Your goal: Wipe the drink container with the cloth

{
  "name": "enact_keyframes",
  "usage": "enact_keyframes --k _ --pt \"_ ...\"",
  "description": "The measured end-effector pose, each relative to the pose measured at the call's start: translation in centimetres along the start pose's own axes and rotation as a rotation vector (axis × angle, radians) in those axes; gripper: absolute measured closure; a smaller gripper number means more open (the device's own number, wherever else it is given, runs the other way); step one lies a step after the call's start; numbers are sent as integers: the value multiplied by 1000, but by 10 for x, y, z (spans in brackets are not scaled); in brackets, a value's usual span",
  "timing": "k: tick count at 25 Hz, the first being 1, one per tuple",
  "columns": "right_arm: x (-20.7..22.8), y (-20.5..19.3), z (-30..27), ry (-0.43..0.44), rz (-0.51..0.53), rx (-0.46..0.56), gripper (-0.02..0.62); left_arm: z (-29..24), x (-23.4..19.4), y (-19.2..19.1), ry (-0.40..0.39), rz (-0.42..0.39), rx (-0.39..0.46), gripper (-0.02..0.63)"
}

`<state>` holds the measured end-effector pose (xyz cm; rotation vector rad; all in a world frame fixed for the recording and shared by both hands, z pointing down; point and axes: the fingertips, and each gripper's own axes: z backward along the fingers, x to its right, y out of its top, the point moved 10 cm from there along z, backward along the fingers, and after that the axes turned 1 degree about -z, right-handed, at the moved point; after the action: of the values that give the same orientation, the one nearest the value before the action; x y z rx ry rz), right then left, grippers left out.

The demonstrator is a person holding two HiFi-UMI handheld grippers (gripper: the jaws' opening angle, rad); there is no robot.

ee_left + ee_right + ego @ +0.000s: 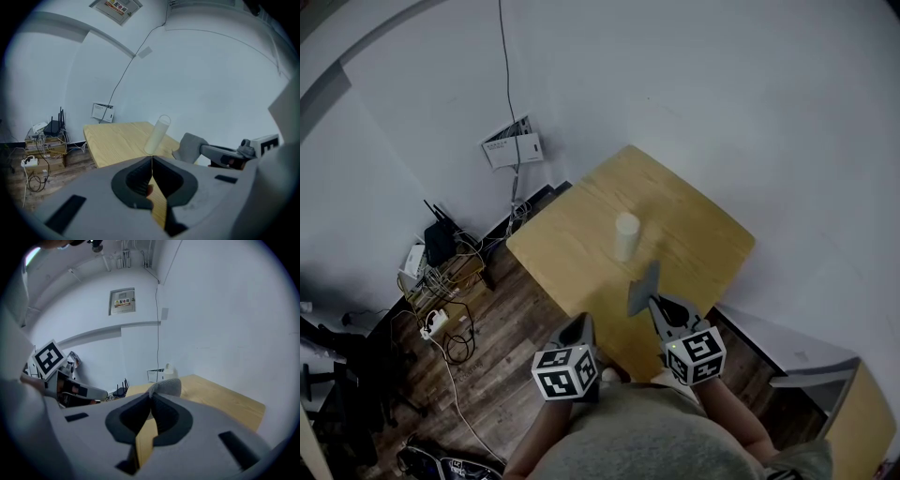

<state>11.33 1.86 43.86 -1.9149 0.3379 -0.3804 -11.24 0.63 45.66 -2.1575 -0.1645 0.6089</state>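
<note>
Near the middle of the wooden table [572, 246] stands the tall white drink container [626, 234], upright and all by itself, a little way past both grippers. The right gripper [151, 397] is pinching a soft grey cloth [643, 286] that sticks out from its tips, and the left gripper [152, 161] has its jaws pressed together with nothing between them. The drink container looks light, smooth and easy to knock over, so I think the left gripper should open and hold it low on its side while the floppy cloth rubs it gently.
</note>
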Motion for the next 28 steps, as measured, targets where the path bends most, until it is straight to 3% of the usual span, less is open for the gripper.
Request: enact_keyframes --k 28 --pt "-2 4 6 17 -7 5 588 6 4 -5 -10 3 -8 604"
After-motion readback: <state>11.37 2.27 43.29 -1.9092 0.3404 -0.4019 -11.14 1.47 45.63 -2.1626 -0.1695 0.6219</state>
